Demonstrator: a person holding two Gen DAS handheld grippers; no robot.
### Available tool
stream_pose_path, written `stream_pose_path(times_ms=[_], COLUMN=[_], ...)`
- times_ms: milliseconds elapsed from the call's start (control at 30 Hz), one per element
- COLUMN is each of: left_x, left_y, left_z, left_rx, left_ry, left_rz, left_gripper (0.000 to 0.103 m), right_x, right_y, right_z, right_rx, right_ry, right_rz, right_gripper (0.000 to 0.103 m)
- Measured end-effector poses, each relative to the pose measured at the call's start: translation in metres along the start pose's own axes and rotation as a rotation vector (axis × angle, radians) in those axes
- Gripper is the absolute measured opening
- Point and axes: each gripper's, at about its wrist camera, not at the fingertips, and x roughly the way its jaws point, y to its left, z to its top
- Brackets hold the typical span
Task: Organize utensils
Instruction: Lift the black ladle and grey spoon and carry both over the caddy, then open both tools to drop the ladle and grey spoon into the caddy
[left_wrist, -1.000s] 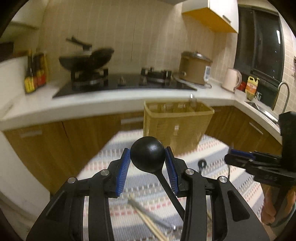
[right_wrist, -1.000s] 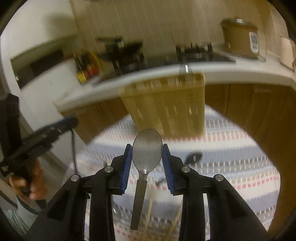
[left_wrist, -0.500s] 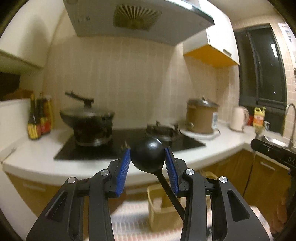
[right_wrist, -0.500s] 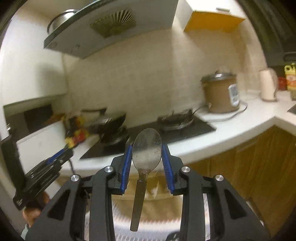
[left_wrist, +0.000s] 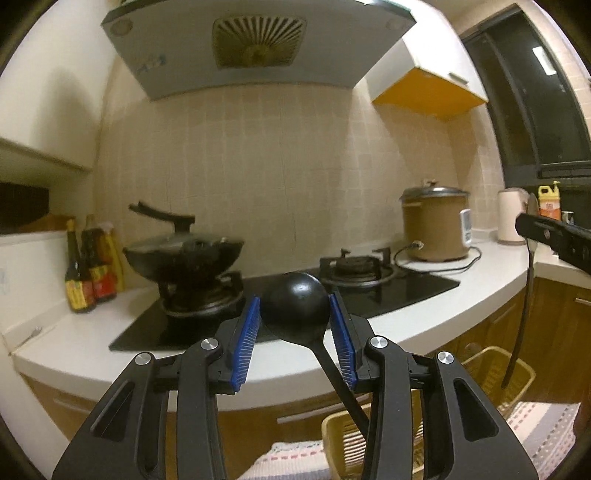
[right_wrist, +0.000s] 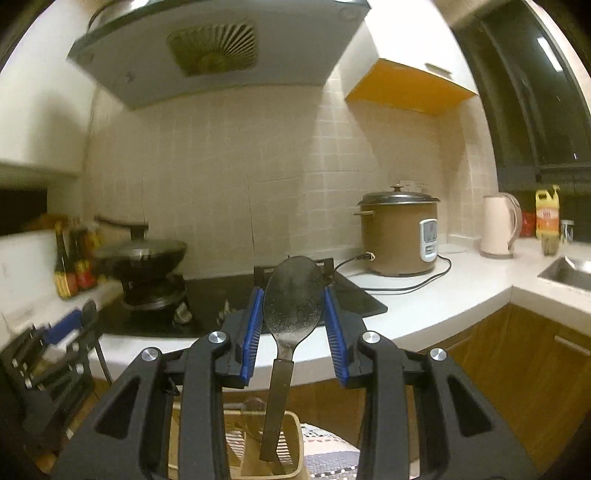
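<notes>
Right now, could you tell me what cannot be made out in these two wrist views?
- Yellow basket: in the right wrist view the right gripper and metal spoon cover its inside; in the left wrist view the left gripper hides much of it.
- Black ladle: its handle end is hidden behind a finger in the left wrist view.
- Sauce bottles: motion blur makes the labels unreadable in the right wrist view.

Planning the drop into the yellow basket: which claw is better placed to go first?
Probably right: the right claw holds the metal spoon with its handle hanging over the basket. The left claw's black ladle sits beside it.
</notes>
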Motion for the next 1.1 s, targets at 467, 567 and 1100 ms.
stream_pose_path(times_ms=[467, 567, 1100], left_x=[0.018, 0.015, -0.009], left_y=[0.011, 0.007, 0.049], left_z=[-0.033, -0.037, -0.043], left_rx=[-0.072, -0.057, -0.231], left_ry=[0.061, 0.062, 0.225], left_rz=[-0.004, -0.012, -0.215], left_gripper=[0.037, 0.037, 0.051], right_x=[0.018, 0.017, -0.016], right_y=[0.01, 0.011, -0.01], right_z=[-0.051, -0.055, -0.067], right_rx=[-0.078, -0.09, -0.029], right_ry=[0.097, 0.113, 0.251], right_rz=[-0.013, -0.007, 0.074], right_gripper=[0.03, 0.03, 0.049])
